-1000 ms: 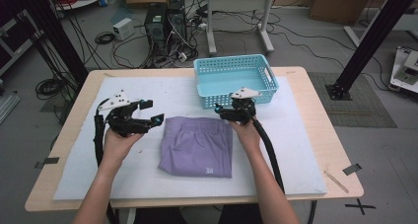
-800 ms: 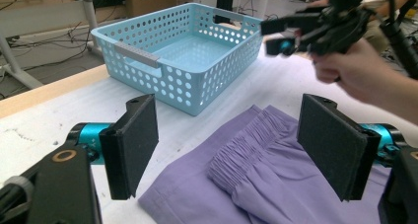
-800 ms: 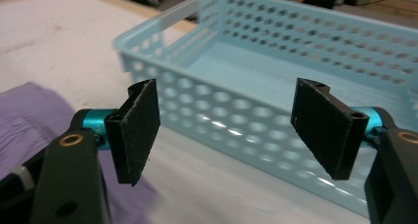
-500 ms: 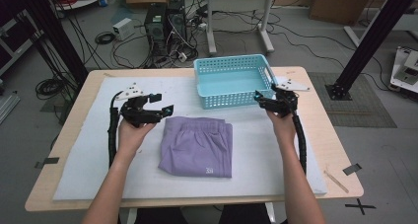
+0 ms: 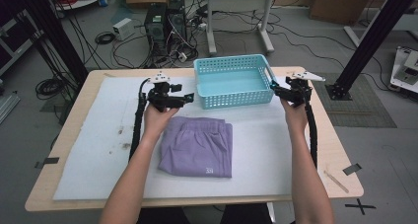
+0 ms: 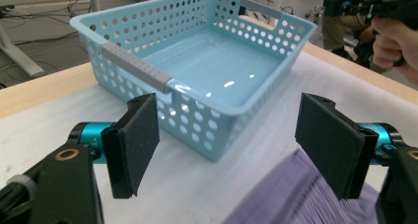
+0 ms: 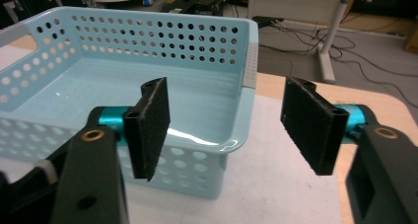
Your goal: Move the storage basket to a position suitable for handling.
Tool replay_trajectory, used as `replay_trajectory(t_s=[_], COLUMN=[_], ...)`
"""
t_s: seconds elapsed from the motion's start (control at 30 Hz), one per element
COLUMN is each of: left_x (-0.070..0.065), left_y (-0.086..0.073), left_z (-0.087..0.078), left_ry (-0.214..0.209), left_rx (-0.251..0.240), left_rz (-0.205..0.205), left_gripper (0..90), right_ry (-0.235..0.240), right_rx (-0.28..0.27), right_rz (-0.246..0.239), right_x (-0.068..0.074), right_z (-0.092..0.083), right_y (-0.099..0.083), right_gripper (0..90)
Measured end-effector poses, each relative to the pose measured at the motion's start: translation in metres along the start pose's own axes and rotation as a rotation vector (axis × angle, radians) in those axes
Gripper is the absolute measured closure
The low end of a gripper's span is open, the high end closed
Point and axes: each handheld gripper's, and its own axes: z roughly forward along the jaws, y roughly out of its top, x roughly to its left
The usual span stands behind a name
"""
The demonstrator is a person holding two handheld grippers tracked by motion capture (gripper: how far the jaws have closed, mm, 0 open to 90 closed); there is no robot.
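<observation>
Basket (image 5: 235,98): sitting at the far middle of the table, long axis running left to right in the high view, one short end facing each gripper.

Left gripper (image 5: 189,97): hovering just beside the basket's near-left corner, pointing across at it; jaws standing wide apart, gripping nothing, pads clear of the wall.

Left gripper view: looking over the corner and the grey handle (image 6: 136,67) on the short end, with the handle lying ahead and off to the left of the jaws.

Right gripper (image 5: 274,89): reaching the right short end at rim height; jaws having just been closing a little yet gaping well apart, pads not pressing on anything.

Right gripper view: straddling the end wall (image 7: 241,110), one jaw over the inside, the other outside, rim lying between them untouched.

Nearer hand: the right, already lined up across its wall; the left needing to swing towards its handle.

Shorts (image 5: 197,146): lying folded on the mat, nearer the person than the basket, apart from both grippers.

Likely step: closing in on both ends for a two-handed grasp.
</observation>
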Motion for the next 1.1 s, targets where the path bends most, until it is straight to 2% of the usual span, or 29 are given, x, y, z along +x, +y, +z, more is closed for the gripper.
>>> replay_trajectory(t_s=[0.07, 0.17, 0.3, 0.33, 0.4, 0.57, 0.67, 0.8, 0.97, 1.03, 1.1], left_x=[0.001, 0.001, 0.002, 0.003, 0.006, 0.010, 0.016, 0.018, 0.020, 0.020, 0.024], left_y=[0.001, 0.004, 0.005, 0.004, 0.002, -0.001, -0.002, -0.003, 0.004, 0.007, 0.006], left_z=[0.009, 0.022, 0.030, 0.031, 0.034, 0.035, 0.034, 0.033, 0.041, 0.045, 0.047], left_ry=[0.004, 0.002, 0.001, 0.006, 0.009, 0.015, 0.035, 0.040, 0.036, 0.067, 0.090], left_rx=[0.021, 0.045, 0.008, 0.006, 0.002, 0.005, -0.005, -0.013, 0.039, 0.044, 0.039], left_rz=[-0.015, -0.033, -0.066, -0.074, -0.099, -0.102, -0.118, -0.119, -0.103, -0.088, -0.115], left_gripper=[24.7, 24.7, 24.7, 24.7, 24.7, 24.7, 24.7, 24.7, 24.7, 24.7, 25.2], right_ry=[-0.001, -0.009, -0.008, -0.002, 0.000, 0.037, 0.041, 0.038, 0.061, 0.071, 0.073], right_rx=[0.039, 0.044, 0.058, 0.070, 0.075, 0.100, 0.100, 0.102, 0.100, 0.100, 0.099], right_rz=[0.019, 0.058, 0.084, 0.102, 0.108, 0.107, 0.113, 0.109, 0.093, 0.077, 0.075], right_x=[-0.002, -0.003, -0.003, -0.004, -0.004, -0.002, -0.002, 0.000, 0.007, 0.012, 0.014], right_z=[0.010, 0.020, 0.028, 0.031, 0.032, 0.037, 0.038, 0.039, 0.040, 0.042, 0.042], right_y=[-0.002, -0.004, -0.005, -0.005, -0.005, -0.001, -0.001, -0.001, -0.001, 0.000, -0.001], right_gripper=[36.8, 39.1, 42.1, 42.3, 43.0, 43.9, 42.5, 41.1, 41.0, 41.3, 41.1])
